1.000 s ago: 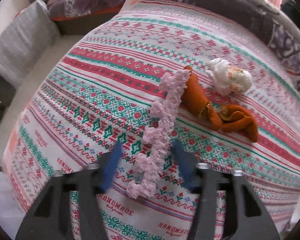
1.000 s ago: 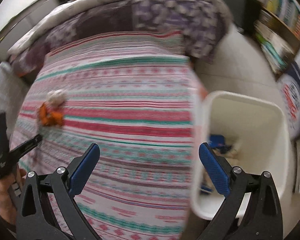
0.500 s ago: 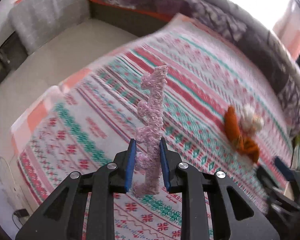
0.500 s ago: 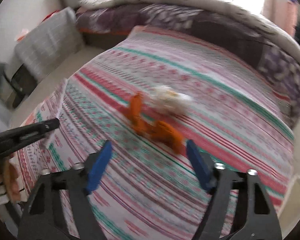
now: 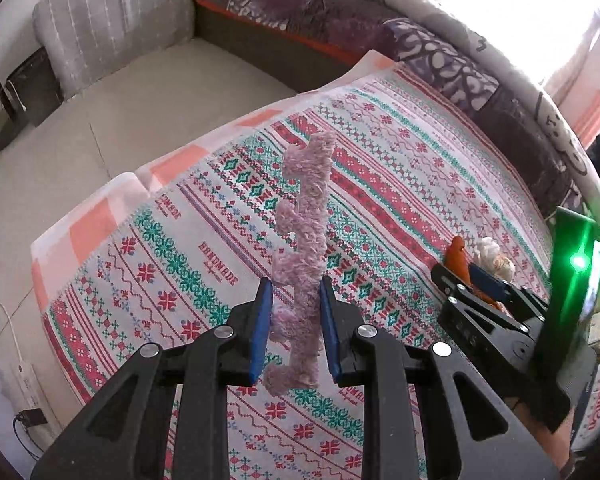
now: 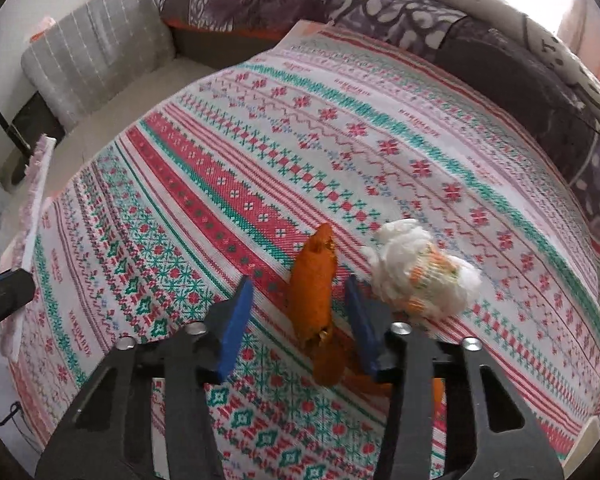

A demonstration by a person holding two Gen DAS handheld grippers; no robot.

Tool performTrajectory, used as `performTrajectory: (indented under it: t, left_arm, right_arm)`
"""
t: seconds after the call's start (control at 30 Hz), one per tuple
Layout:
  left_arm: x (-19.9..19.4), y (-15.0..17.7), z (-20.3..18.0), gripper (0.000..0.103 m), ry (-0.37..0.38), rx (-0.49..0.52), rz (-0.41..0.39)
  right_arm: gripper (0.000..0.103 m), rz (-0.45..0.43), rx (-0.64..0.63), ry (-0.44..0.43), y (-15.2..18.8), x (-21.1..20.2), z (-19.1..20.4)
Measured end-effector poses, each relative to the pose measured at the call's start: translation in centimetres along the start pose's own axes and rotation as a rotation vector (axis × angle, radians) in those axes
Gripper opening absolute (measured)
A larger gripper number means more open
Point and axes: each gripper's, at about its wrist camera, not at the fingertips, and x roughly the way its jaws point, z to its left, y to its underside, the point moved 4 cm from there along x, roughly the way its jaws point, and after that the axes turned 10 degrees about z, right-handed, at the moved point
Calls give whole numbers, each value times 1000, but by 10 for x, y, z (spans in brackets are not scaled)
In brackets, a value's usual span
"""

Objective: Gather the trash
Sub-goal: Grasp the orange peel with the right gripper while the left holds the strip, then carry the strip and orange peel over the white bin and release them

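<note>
Fuzz and loops cover the pink knitted strip (image 5: 302, 248), a long narrow piece with scalloped bumps down one edge. The left gripper (image 5: 294, 320) has it clenched between its blue pads, low on its length, so that most of it stands up stiff past the fingertips and a short curled end hangs on the near side. It is lifted clear of the patterned tablecloth (image 5: 400, 184), a woven-look sheet banded in red, green and white with snowflake motifs and small "HANDMADE" lettering.

Orange peel (image 6: 314, 284) lies on the cloth to the right, a thick, curled, matte length, with another piece of it running back under the right gripper (image 6: 300, 320). That gripper's jaws have just been closing and now straddle the peel, one blue pad on either side; a gap shows on the left side and the right pad looks just beside the rind, so it reads as not yet pinched. Just right of the peel, near the right pad, sits a crumpled white tissue wad (image 6: 424, 276) flecked with orange and green.

Beyond the far edge runs a purple patterned sofa (image 6: 340, 4), with a grey striped cushion (image 6: 100, 40) at far left.
</note>
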Motion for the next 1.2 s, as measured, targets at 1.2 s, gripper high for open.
performTrajectory:
  t: [1.2]
  left_arm:
    - [-54, 56, -75, 24, 70, 85, -124]
  right_arm:
    - [16, -204, 318, 118, 101, -154, -85]
